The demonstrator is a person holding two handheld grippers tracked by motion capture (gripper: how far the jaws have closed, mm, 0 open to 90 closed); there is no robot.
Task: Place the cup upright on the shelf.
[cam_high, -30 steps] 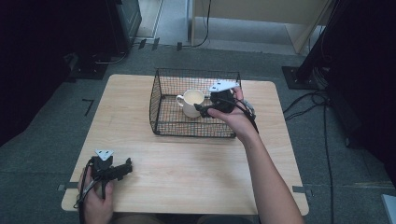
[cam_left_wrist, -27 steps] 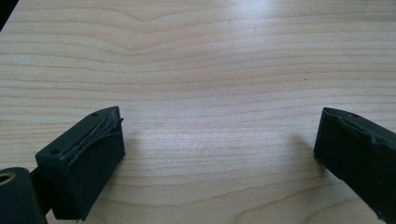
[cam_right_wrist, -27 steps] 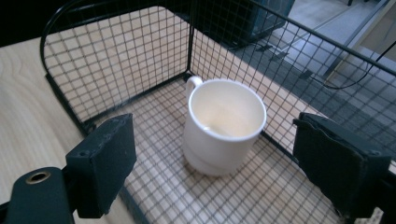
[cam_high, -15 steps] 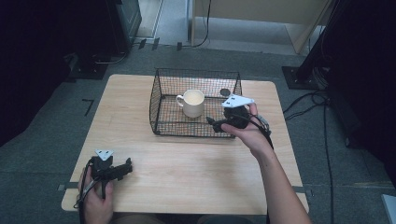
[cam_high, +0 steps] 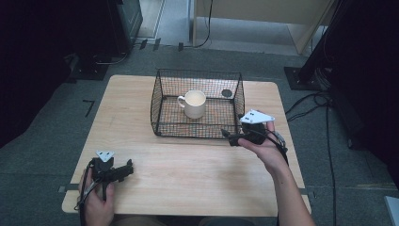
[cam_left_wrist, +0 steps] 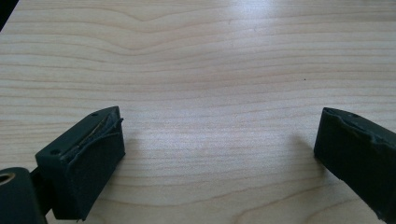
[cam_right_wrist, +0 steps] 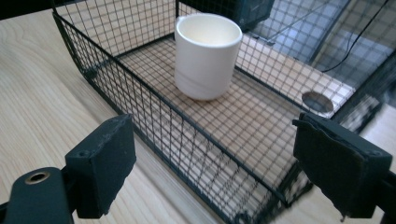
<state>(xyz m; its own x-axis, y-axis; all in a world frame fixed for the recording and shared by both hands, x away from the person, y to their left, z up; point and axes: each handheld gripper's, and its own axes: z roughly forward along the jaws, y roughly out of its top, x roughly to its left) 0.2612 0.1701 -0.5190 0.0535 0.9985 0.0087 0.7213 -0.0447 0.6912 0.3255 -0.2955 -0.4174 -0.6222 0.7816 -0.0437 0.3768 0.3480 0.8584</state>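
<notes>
Sitting upright inside wire basket, white mug is looking already placed; little seeming left. Right gripper is hovering just outside basket's near right corner, jaws wide apart, holding nothing. Left gripper is resting on table, jaws spread, empty. No readable writing; dark disc possibly table hole.

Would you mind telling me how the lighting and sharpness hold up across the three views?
High view: the table is evenly lit, while the surroundings fall to near black. Left gripper view: a soft pale glare sits on the wood between the open jaws, each jaw casting a faint shadow. Right gripper view: the mug is crisp, but the basket mesh blurs towards the bottom edge.
</notes>
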